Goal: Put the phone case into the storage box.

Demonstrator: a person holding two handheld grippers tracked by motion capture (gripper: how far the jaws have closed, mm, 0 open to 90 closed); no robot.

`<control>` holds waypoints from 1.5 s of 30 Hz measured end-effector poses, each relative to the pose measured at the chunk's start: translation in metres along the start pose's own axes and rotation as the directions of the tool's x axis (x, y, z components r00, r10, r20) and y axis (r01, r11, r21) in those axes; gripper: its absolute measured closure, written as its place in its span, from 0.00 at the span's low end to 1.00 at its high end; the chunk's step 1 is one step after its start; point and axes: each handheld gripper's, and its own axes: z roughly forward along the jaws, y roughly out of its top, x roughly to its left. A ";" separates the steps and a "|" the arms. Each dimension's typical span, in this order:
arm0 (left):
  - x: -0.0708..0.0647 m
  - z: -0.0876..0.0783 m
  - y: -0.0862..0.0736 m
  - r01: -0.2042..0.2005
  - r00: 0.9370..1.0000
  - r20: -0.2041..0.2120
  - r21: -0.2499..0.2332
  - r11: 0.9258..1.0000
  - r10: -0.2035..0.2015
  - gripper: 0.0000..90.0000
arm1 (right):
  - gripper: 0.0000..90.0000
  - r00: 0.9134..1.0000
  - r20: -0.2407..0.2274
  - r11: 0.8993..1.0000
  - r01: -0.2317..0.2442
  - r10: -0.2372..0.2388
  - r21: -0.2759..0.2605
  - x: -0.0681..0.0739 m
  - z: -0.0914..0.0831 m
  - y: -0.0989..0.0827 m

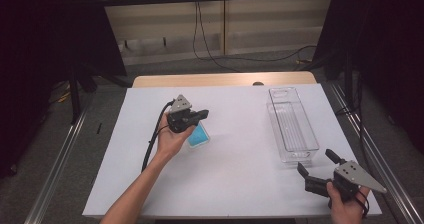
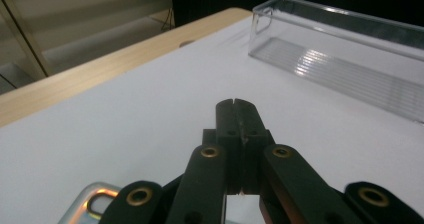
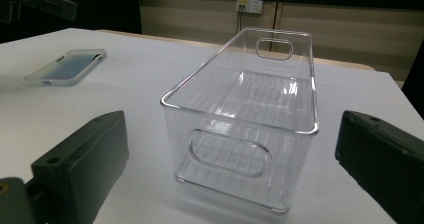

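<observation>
From the high view we see the white table (image 1: 235,184) with a clear plastic bin (image 1: 292,126) lying lengthwise toward its right edge, empty, its near end facing the right gripper (image 1: 320,167). We find that gripper near the front right corner, jaws spread wide and holding nothing; in the right gripper view the bin (image 3: 250,109) sits between and beyond them. The left gripper (image 1: 202,115) hovers left of centre, jaws pressed together on nothing, as the left gripper view (image 2: 235,115) confirms. A blue phone case (image 1: 199,136) lies flat just below it; whether they touch we cannot tell. Bare tabletop separates case and bin, and the front edge is open.
</observation>
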 end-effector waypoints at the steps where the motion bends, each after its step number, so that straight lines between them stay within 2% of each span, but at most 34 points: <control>1: 0.000 0.001 0.000 -0.006 1.000 -0.003 0.010 1.000 0.006 1.00 | 0.01 1.000 0.000 1.000 0.000 0.000 0.000 0.000 0.000 0.000; 3: 0.002 0.002 0.000 0.006 1.000 0.005 0.018 1.000 -0.006 1.00 | 0.01 1.000 0.000 1.000 0.001 -0.001 -0.001 0.000 0.000 0.000; 5: 0.004 0.003 0.000 -0.002 1.000 0.002 0.043 0.999 0.002 1.00 | 0.01 1.000 0.000 1.000 0.000 0.000 -0.002 0.000 0.000 0.000; 6: 0.004 0.005 0.000 0.013 1.000 0.008 0.051 0.999 -0.014 1.00 | 0.01 1.000 0.000 1.000 0.000 0.000 -0.001 0.000 0.000 0.000; 9: 0.007 0.008 0.001 0.014 1.000 0.001 0.080 0.997 -0.014 1.00 | 0.01 1.000 0.001 1.000 0.001 -0.001 0.000 0.000 0.000 0.000; 12: 0.009 0.011 0.001 0.031 1.000 0.001 0.089 0.996 -0.031 1.00 | 0.01 1.000 0.001 1.000 0.003 -0.003 0.001 0.000 0.001 0.000; 15: 0.011 0.014 0.001 0.029 1.000 -0.011 0.133 0.991 -0.028 1.00 | 0.01 1.000 0.000 1.000 0.003 -0.003 0.001 0.000 0.001 0.000; 17: 0.011 0.015 0.001 0.035 0.999 -0.007 0.148 0.988 -0.034 1.00 | 0.01 1.000 0.000 1.000 0.003 -0.003 0.002 0.000 0.000 0.000; 21: 0.012 0.018 0.002 0.010 1.000 0.019 0.200 0.980 -0.014 1.00 | 0.01 1.000 -0.004 1.000 -0.002 0.002 0.004 0.000 0.000 0.000; 24: 0.013 0.021 0.000 0.021 0.999 0.021 0.220 0.975 -0.026 1.00 | 0.01 1.000 -0.005 1.000 -0.002 0.002 0.002 0.000 0.000 0.000; 26: 0.013 0.024 -0.001 0.022 0.999 0.021 0.249 0.968 -0.028 1.00 | 0.01 1.000 -0.003 1.000 -0.001 0.001 0.004 0.000 0.000 0.000; 29: 0.013 0.028 -0.002 0.026 0.999 0.021 0.261 0.965 -0.032 1.00 | 0.01 1.000 -0.003 1.000 -0.002 0.002 0.002 0.000 0.000 0.000; 33: 0.012 0.035 -0.001 0.015 1.000 0.019 0.298 0.955 -0.022 1.00 | 0.01 1.000 -0.003 1.000 0.002 -0.002 0.004 0.000 0.000 0.000; 36: 0.011 0.040 -0.003 0.023 0.999 0.033 0.314 0.949 -0.035 1.00 | 0.01 1.000 -0.004 1.000 0.000 0.000 0.003 0.000 0.000 0.000; 38: 0.011 0.043 -0.004 0.015 0.999 0.038 0.348 0.937 -0.030 1.00 | 0.00 1.000 -0.003 1.000 -0.001 0.001 0.003 0.000 0.000 0.000; 42: 0.009 0.049 -0.007 0.044 0.997 0.045 0.365 0.930 -0.065 1.00 | 0.01 1.000 -0.004 1.000 -0.002 0.002 0.004 0.000 -0.001 0.000; 44: 0.006 0.053 -0.008 0.014 0.998 0.043 0.411 0.911 -0.035 1.00 | 0.01 1.000 -0.009 1.000 0.001 -0.001 0.003 0.000 -0.001 0.000; 45: 0.003 0.056 -0.009 0.011 0.999 0.033 0.416 0.909 -0.027 1.00 | 0.01 1.000 -0.009 1.000 0.002 -0.002 0.003 0.001 0.000 0.000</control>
